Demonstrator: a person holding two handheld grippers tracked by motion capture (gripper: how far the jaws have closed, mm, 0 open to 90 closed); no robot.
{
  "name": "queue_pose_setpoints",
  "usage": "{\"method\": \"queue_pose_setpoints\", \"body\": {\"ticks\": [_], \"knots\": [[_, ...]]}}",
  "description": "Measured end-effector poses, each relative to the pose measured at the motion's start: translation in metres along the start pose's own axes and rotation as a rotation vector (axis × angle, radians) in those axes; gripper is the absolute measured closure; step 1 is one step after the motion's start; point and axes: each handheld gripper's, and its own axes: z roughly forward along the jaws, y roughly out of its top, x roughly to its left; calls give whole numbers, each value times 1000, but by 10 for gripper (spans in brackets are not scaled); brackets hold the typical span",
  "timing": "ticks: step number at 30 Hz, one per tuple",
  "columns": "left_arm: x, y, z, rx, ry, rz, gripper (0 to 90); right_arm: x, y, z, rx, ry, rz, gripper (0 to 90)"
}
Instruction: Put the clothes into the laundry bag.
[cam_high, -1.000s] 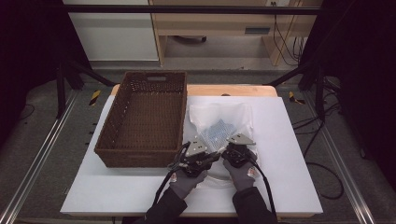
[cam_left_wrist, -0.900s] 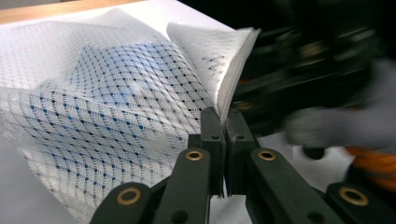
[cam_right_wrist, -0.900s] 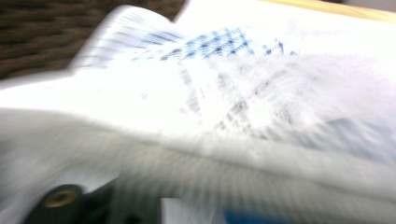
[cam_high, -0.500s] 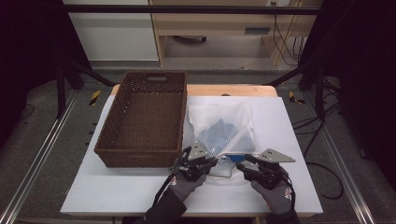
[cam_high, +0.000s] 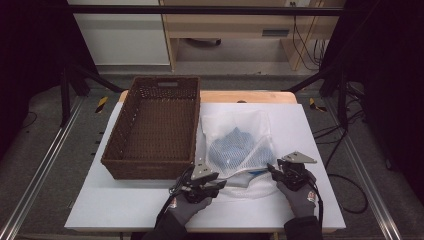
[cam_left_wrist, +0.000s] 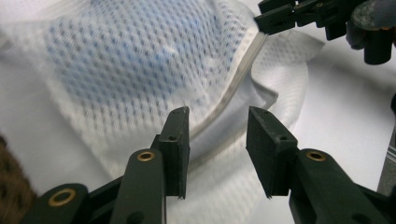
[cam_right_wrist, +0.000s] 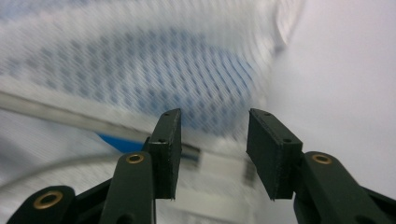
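Moved apart since earlier: right gripper (cam_high: 272, 169) out to the corner of white mesh laundry bag w/ blue cloth inside (cam_high: 240, 145), left gripper (cam_high: 220, 184) just opening, right just narrowing. Both w/ jaws apart, nothing pinched. Prob. light, floppy; best pinched at zipper hem (cam_left_wrist: 233, 93).

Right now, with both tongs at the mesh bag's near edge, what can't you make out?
- Blue item inside the mesh bag: high view, netting veils it, too small to identify.
- Zipper end and blue tab: right gripper view, motion blur.
- Left tongs: left gripper view, open over the zipper strip; contact unclear.
- Basket near inside wall: high view, its rim hides it.
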Motion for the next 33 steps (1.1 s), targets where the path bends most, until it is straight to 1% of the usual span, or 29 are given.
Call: {"method": "queue_pose_setpoints", "body": {"ticks": [1, 3, 6, 7, 8, 9, 10, 12, 14, 15, 16, 18, 19, 21, 22, 23, 24, 25, 27, 28, 29, 30, 32, 33], "knots": [[0, -4, -2, 4, 8, -3, 594, -2, -3, 1, 19, -10, 7, 555], [-1, -14, -6, 13, 28, -13, 595, -6, -7, 0, 24, -10, 12, 555], [2, -29, -9, 32, 41, -37, 607, -8, -10, -6, 8, -1, 23, 549], [4, -36, -10, 35, 48, -58, 611, -8, -10, -8, 3, 3, 26, 549], [7, -41, -10, 40, 57, -67, 620, -8, -12, -11, 0, 7, 29, 549], [9, -44, -9, 56, 57, -74, 631, -9, -14, -12, 0, 6, 31, 552], [10, -45, -8, 58, 64, -82, 635, -10, -17, -13, 4, 10, 35, 555], [11, -45, -6, 59, 70, -91, 652, -13, -20, -13, 12, 10, 55, 568], [11, -46, -3, 69, 77, -88, 668, -15, -22, -12, 24, 3, 58, 589], [10, -47, -1, 75, 72, -92, 680, -16, -23, -11, 34, 1, 55, 618], [10, -48, 0, 70, 82, -85, 690, -17, -24, -10, 43, 4, 59, 634], [9, -47, 1, 71, 102, -85, 730, -17, -26, -9, 65, 12, 72, 688], [9, -47, 1, 73, 113, -85, 759, -17, -27, -10, 59, 3, 69, 717], [9, -47, 1, 80, 134, -86, 814, -17, -28, -11, 61, 2, 75, 790], [9, -45, 1, 90, 137, -85, 832, -17, -29, -12, 59, -5, 76, 813], [9, -45, 2, 90, 140, -93, 867, -17, -30, -12, 56, -5, 77, 843], [9, -44, 2, 93, 139, -90, 895, -17, -30, -14, 59, 1, 87, 857], [8, -44, 2, 102, 141, -79, 899, -18, -31, -16, 52, 15, 94, 868], [9, -43, 1, 102, 140, -75, 900, -18, -33, -20, 38, 17, 101, 873], [9, -44, 1, 101, 138, -73, 900, -18, -34, -23, 30, 26, 98, 873], [9, -44, 1, 101, 137, -68, 900, -18, -36, -25, 29, 34, 106, 874], [10, -44, 0, 100, 141, -61, 900, -18, -39, -27, 21, 38, 100, 873], [13, -45, -3, 96, 145, -65, 900, -18, -43, -32, 21, 53, 118, 872], [15, -46, -4, 99, 144, -66, 900, -18, -45, -33, 20, 61, 118, 870]]}}
